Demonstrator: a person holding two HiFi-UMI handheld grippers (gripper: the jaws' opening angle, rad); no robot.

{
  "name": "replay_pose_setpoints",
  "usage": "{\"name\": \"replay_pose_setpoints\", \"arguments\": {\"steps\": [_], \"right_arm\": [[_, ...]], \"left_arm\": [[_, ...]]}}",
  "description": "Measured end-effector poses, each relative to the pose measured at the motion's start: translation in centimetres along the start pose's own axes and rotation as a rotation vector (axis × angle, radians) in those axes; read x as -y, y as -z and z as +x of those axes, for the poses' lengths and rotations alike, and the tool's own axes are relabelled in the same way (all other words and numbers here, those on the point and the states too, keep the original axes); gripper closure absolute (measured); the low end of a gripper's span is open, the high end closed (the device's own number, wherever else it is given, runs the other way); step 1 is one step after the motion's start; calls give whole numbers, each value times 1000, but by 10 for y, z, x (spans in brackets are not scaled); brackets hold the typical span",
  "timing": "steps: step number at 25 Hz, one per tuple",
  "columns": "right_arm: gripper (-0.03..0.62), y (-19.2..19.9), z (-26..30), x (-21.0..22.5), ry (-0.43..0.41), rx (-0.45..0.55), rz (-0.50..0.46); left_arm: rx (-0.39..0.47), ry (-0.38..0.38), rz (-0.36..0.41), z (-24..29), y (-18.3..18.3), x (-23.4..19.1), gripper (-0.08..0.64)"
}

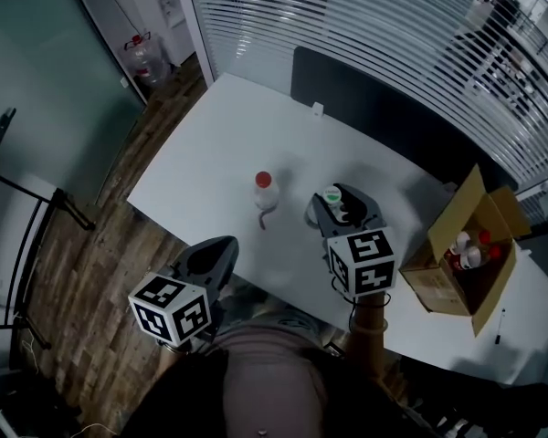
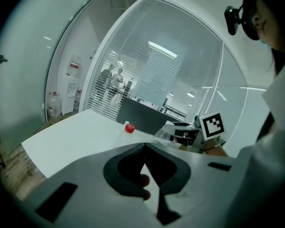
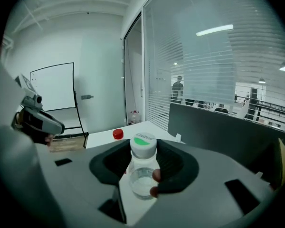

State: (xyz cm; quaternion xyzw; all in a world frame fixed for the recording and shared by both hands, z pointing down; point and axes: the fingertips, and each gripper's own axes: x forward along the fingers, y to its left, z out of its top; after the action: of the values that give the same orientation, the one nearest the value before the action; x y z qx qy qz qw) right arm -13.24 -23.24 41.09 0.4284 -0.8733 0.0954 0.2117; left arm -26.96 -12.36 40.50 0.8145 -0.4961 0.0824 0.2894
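**A:** Where are my claws sitting?

**B:** You're holding your right claw [image 3: 142, 166] over the counter [image 1: 201, 144], gripping the small bottle [image 1: 333, 195]. The lone bottle [image 1: 266, 191] is standing on the counter to its left, with your left claw [image 1: 217, 249] hanging before the near edge.

**A:** And the box [image 1: 434, 276]?

**B:** It's sitting on the counter's right end, holding more bottles [image 1: 466, 249].

The green cap [image 3: 143, 141] of the bottle [image 3: 142, 177] bears small print that looks like "C'estbon", only just legible in the right gripper view. The right cube [image 1: 363, 261] and left cube [image 1: 171, 308] carry black-and-white square markers. Nothing else is legible
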Motion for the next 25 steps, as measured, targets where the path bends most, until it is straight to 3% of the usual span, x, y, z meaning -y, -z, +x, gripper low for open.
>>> {"name": "replay_pose_setpoints", "arguments": {"steps": [25], "right_arm": [[417, 35, 32, -15, -23, -79, -33]], "left_arm": [[-28, -6, 10, 2, 0, -15, 552]]}}
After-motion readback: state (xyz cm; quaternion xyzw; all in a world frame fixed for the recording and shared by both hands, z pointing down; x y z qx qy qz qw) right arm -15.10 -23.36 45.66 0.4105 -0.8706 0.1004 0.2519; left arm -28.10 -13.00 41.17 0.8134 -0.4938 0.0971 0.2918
